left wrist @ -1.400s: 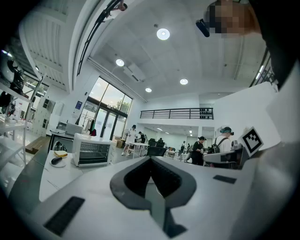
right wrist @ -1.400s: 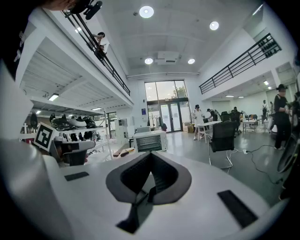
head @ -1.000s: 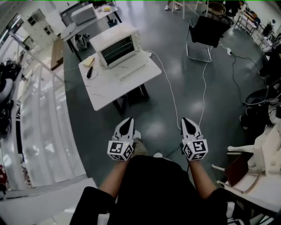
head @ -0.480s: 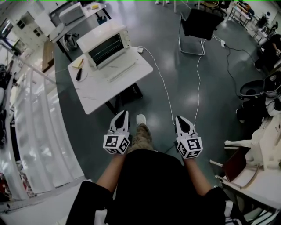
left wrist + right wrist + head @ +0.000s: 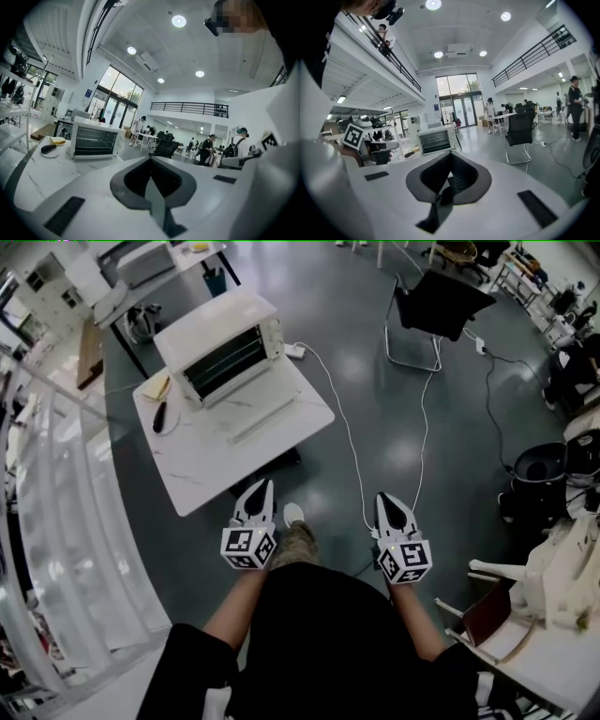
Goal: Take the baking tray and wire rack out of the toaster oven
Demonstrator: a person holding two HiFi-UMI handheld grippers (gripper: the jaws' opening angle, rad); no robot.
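A white toaster oven point(image 5: 220, 345) stands on a white table point(image 5: 206, 460), its glass door closed; the rack bars show faintly through the glass, the tray is hidden. It also shows far ahead as the toaster oven point(image 5: 93, 139) and the toaster oven point(image 5: 435, 140). My left gripper point(image 5: 259, 495) is shut and empty, just short of the table's near edge. My right gripper point(image 5: 386, 504) is shut and empty too, over the floor to the right of the table.
A plate with a yellow item and a dark tool point(image 5: 159, 413) lies left of the oven. A white cable point(image 5: 352, 442) runs from the oven across the floor. A black chair point(image 5: 437, 307) stands back right. Desks and shelving line both sides.
The person has walked toward the table; the oven and table now sit closer and larger in the head view. Both grippers stayed shut and level in front of the body.
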